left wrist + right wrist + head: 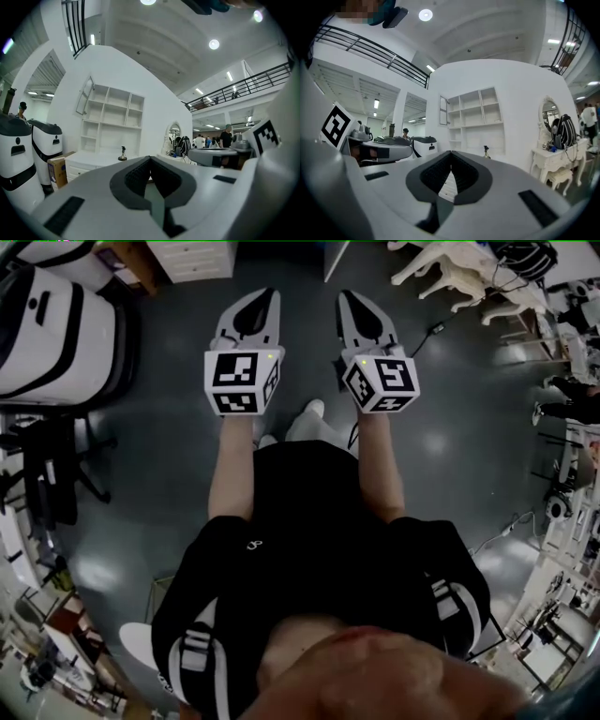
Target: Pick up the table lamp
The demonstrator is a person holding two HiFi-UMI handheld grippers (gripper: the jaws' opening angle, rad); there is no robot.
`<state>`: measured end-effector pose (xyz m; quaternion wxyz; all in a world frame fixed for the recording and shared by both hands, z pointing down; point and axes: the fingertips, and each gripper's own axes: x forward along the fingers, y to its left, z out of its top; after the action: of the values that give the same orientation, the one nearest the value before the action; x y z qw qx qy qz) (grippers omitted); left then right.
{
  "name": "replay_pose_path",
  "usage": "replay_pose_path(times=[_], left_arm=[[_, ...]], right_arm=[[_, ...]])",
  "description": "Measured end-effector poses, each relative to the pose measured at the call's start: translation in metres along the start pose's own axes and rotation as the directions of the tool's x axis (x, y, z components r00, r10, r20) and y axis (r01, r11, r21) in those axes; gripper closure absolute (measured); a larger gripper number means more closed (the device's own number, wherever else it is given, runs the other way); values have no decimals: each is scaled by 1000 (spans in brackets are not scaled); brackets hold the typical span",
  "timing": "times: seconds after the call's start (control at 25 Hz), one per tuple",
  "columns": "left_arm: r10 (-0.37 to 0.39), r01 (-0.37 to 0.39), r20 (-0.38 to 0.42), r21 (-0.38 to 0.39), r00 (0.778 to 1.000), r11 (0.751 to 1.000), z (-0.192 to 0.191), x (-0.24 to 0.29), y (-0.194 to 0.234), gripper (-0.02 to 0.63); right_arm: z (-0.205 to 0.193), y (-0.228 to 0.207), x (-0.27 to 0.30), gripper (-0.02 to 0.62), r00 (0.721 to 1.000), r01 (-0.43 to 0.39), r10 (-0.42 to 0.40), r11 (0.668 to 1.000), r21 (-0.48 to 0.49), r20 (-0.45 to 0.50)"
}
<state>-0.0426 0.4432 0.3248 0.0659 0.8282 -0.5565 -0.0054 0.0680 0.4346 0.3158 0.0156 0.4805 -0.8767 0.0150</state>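
A small dark table lamp (122, 153) stands far ahead on a white low cabinet (93, 161), below white wall shelves (112, 122). The right gripper view also shows the lamp (486, 151), in front of the shelves. My left gripper (265, 296) and right gripper (349, 298) are held side by side at waist height above the dark floor, pointing level toward the cabinet. In the left gripper view the left gripper (150, 159) is shut with nothing between its tips. The right gripper (451, 153) is also shut and empty. Both are far from the lamp.
Large white-and-black machines (18, 159) and a cardboard box (57, 171) stand left of the cabinet. A white dressing table (555, 161) with a mirror and a backpack (563, 131) is at the right. People (226, 136) stand in the background. A cable (433, 332) lies on the floor.
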Motion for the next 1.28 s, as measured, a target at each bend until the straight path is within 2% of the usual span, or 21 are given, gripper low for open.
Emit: replay_pose_path(times=[0.36, 0.68, 0.88, 1.12, 1.28], left_arm=[[-11, 11, -13, 5, 1000, 1000, 2, 44, 4, 596], [-10, 10, -30, -4, 999, 1000, 5, 143, -19, 597], [-20, 19, -17, -16, 1000, 1000, 16, 194, -25, 595], [-29, 29, -18, 2, 999, 1000, 15, 239, -57, 596], [-41, 41, -31, 9, 999, 999, 15, 259, -68, 596]], right_arm=[[-3, -34, 30, 577, 1000, 15, -14, 1000, 2, -19], [-1, -127, 69, 577, 999, 7, -6, 1000, 16, -40], [6, -165, 92, 577, 999, -6, 6, 1000, -2, -42], [9, -228, 85, 577, 1000, 18, -18, 1000, 5, -24], [17, -253, 83, 577, 999, 34, -34, 999, 16, -11]])
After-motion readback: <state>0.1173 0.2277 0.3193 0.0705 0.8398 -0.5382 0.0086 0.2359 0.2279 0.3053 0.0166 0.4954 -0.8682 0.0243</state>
